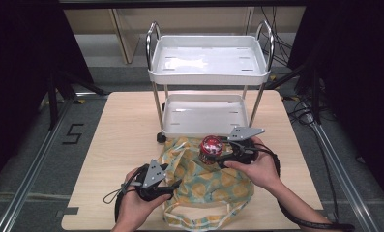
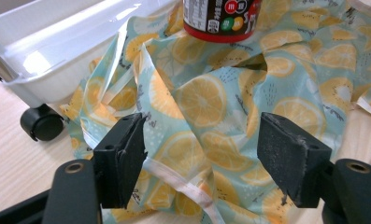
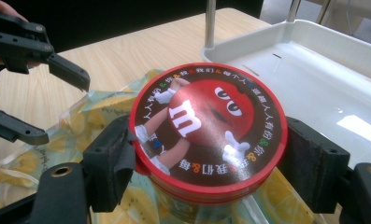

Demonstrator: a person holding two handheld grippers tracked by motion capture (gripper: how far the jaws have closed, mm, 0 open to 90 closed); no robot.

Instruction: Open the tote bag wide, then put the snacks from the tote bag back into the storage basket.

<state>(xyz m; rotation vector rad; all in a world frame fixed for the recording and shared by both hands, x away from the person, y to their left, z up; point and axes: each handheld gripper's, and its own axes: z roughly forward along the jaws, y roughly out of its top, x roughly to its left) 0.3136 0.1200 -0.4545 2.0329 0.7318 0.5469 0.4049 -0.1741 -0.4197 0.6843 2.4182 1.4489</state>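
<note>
Gripping the red-lidded candy tub (image 3: 207,140) between its jaws, the right gripper (image 3: 210,163) is holding it above the lemon-print bag (image 2: 211,102); the left gripper (image 2: 202,154) is hovering spread over the fabric.

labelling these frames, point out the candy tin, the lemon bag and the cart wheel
candy tin (image 3: 206,133): right gripper view, middle of its red lid
lemon bag (image 2: 204,100): left gripper view, a printed lemon slice
cart wheel (image 2: 42,123): left gripper view, black caster's side

Even overhead light, desk (image 1: 117,145) bright, surroundings at left and right nearly black. Glare patches on white cart trays (image 1: 209,60), strong in left gripper view (image 2: 57,51). Soft, short shadows. Gripper views slightly soft; near black fingers (image 3: 109,161) blurred.
</note>
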